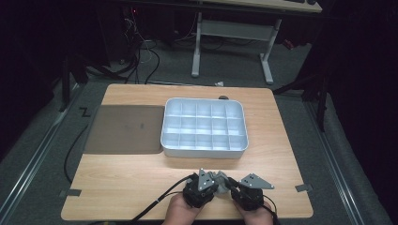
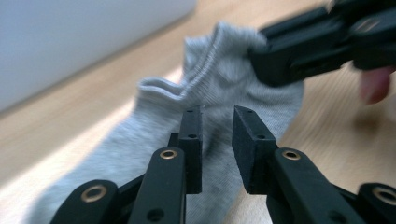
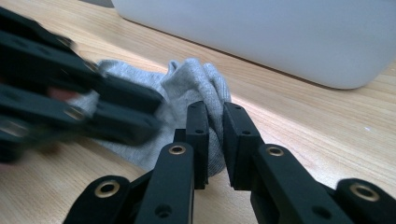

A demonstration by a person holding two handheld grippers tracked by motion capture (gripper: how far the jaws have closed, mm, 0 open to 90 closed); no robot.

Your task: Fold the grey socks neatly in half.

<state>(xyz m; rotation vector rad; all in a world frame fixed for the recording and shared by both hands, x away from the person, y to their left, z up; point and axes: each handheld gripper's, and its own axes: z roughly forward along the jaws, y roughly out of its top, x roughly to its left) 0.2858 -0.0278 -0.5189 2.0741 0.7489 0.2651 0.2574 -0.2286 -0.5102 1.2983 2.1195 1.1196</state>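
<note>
A grey ankle sock lies crumpled on the wooden table near its front edge, between my two grippers. In the right gripper view, my right gripper is shut on a fold of the sock, with fabric pinched between its pads. In the left gripper view, my left gripper hovers over the sock with a gap between its jaws and fabric showing through it. The right gripper bites the sock's far edge there. From above, the left gripper and the right gripper nearly meet.
A white tray with several empty compartments stands just beyond the sock, mid-table. A dark flat mat lies to its left. The table's front edge runs right below the person's hands. Bare wood stretches to both sides.
</note>
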